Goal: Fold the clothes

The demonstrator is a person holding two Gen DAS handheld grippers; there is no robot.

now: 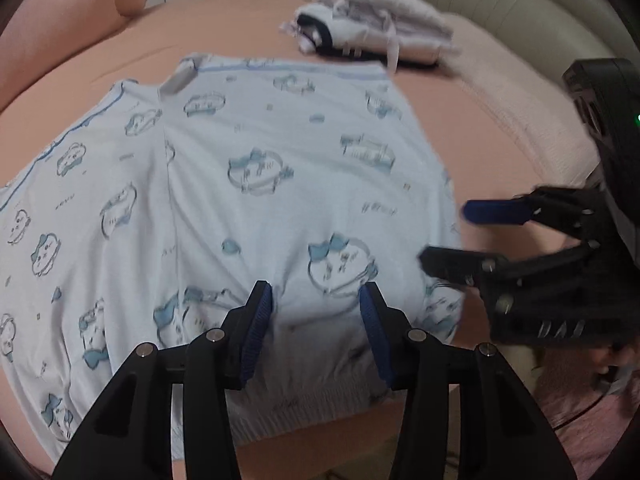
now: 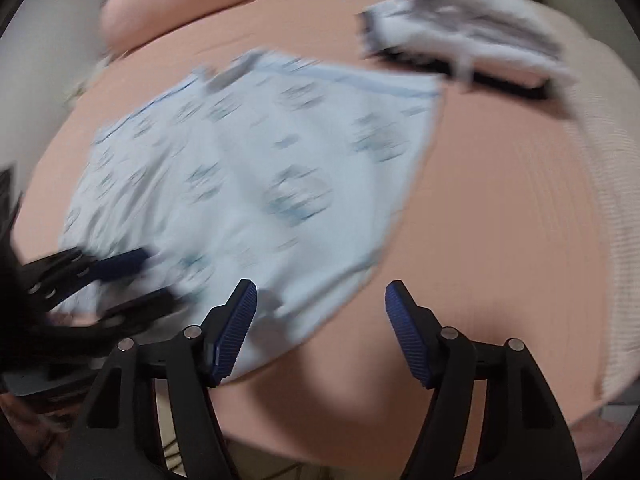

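The printed shorts (image 1: 248, 184) lie flat on the bed (image 1: 480, 128), soft and light (apt to bunch), best pinched at the waistband toward 6 o'clock, where the left hand-held gripper (image 1: 316, 304) and right hand-held gripper (image 2: 320, 304) hover with jaws apart, empty.

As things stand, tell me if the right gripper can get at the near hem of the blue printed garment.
Probably yes. The right gripper is open, with the light blue garment's near edge just beyond its inner finger and only bare pink sheet around it. The left gripper works further along the hem, apart.
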